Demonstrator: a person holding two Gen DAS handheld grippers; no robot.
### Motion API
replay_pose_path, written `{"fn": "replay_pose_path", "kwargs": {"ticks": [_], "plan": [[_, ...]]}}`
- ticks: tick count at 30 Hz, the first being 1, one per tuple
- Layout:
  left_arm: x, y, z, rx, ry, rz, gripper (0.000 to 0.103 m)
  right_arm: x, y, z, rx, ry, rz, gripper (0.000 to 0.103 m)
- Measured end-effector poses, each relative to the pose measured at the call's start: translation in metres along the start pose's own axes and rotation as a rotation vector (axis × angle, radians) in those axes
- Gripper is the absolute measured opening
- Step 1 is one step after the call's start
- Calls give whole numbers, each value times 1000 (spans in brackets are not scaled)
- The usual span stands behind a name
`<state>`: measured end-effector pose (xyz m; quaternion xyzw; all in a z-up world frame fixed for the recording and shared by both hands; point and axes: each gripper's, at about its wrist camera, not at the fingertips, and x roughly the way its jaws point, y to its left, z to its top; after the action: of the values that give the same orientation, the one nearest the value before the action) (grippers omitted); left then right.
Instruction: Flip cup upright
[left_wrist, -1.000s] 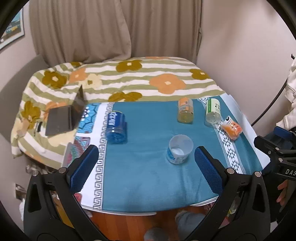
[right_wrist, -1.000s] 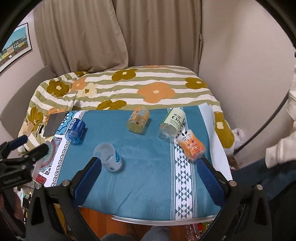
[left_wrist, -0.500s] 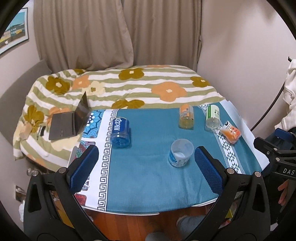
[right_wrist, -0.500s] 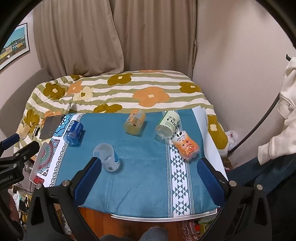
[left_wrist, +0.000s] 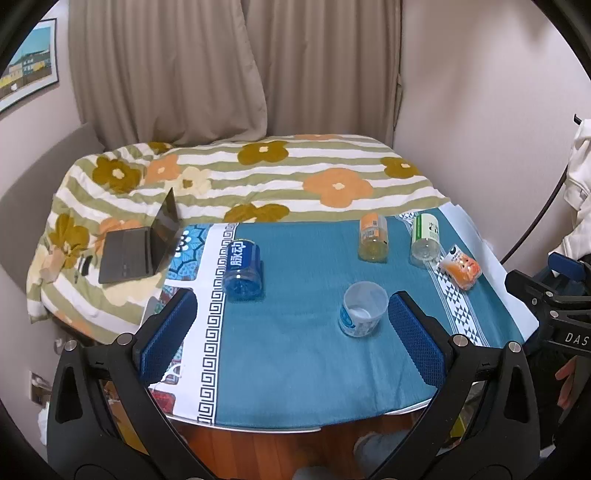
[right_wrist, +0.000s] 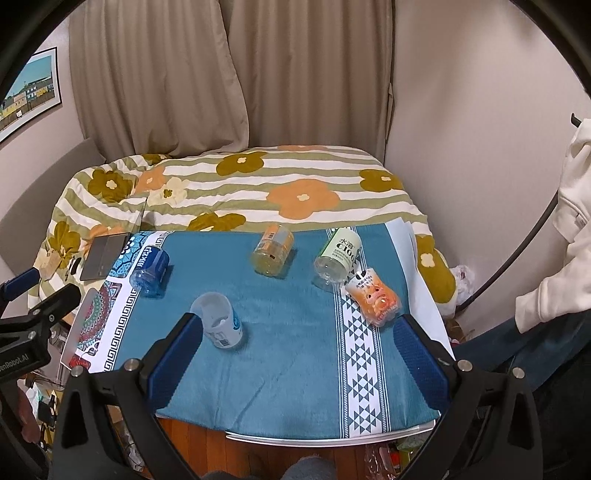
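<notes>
A translucent white cup with a blue label (left_wrist: 361, 309) lies on its side on the blue cloth, its mouth toward me; in the right wrist view the cup (right_wrist: 220, 319) lies near the left finger. My left gripper (left_wrist: 291, 325) is open and empty, above the table's near edge, the cup just inside its right finger (left_wrist: 415, 338). My right gripper (right_wrist: 299, 354) is open and empty, held back over the near edge.
A blue bottle (left_wrist: 242, 271), an orange jar (left_wrist: 373, 238), a green-labelled bottle (left_wrist: 424, 236) and an orange pouch (left_wrist: 460, 266) lie on the cloth. A laptop (left_wrist: 142, 245) sits on the flowered bedding behind. The table's near edge (right_wrist: 325, 437) is below the grippers.
Both grippers have drawn back and up, so the table and objects look smaller and lower. Nothing on the table has moved.
</notes>
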<state>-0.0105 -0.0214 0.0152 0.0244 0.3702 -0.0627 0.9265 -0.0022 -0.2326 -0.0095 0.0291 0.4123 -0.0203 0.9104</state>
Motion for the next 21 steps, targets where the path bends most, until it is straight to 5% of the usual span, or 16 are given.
{"fn": "replay_pose_path", "kwargs": {"ticks": [21], "plan": [[4,2,10,13,-32,-2,103,5,5,11,11,-9,-5,103]]}}
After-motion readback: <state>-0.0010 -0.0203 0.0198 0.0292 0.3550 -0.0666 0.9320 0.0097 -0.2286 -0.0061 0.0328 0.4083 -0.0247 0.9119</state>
